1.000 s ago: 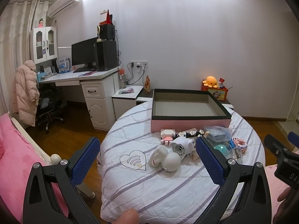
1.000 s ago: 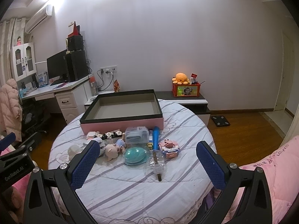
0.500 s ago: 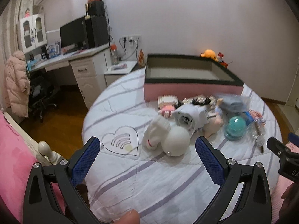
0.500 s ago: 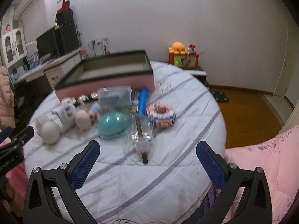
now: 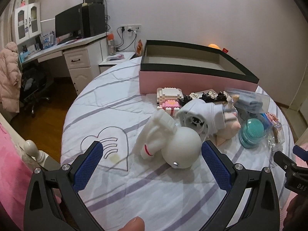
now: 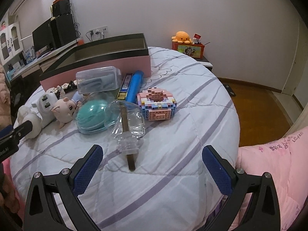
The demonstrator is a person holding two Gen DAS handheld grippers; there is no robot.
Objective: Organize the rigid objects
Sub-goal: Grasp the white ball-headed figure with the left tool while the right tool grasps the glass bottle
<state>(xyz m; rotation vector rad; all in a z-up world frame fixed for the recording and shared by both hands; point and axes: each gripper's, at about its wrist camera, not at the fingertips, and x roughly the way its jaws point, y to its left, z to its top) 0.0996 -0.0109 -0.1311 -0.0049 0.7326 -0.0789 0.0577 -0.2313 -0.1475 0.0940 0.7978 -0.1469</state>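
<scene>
A round table under a striped white cloth [image 5: 119, 104] holds a row of small things in front of a pink box with a black rim [image 5: 192, 77], which stands open. My left gripper [image 5: 152, 163] is open just short of a white ball-headed toy [image 5: 181, 146]; behind that lie a white plastic gadget [image 5: 200, 113], a pink-white brick model [image 5: 169, 98] and a teal round case [image 5: 252, 132]. My right gripper [image 6: 152, 165] is open just short of a clear bottle with a brown stick [image 6: 127, 123]. A pastel brick model [image 6: 157, 105], blue tube [image 6: 134, 86], clear case [image 6: 98, 80] and pig doll [image 6: 65, 107] lie beyond.
A white desk with a monitor [image 5: 67, 23] and an office chair stand far left. A pink bed [image 6: 273, 163] edges the table at the right, another pink bed [image 5: 11, 163] at the left. A red box with an orange plush [image 6: 182, 36] sits by the wall.
Both grippers have come down and forward toward the table, so the objects loom larger. Both stay open. Nothing on the table has moved.
</scene>
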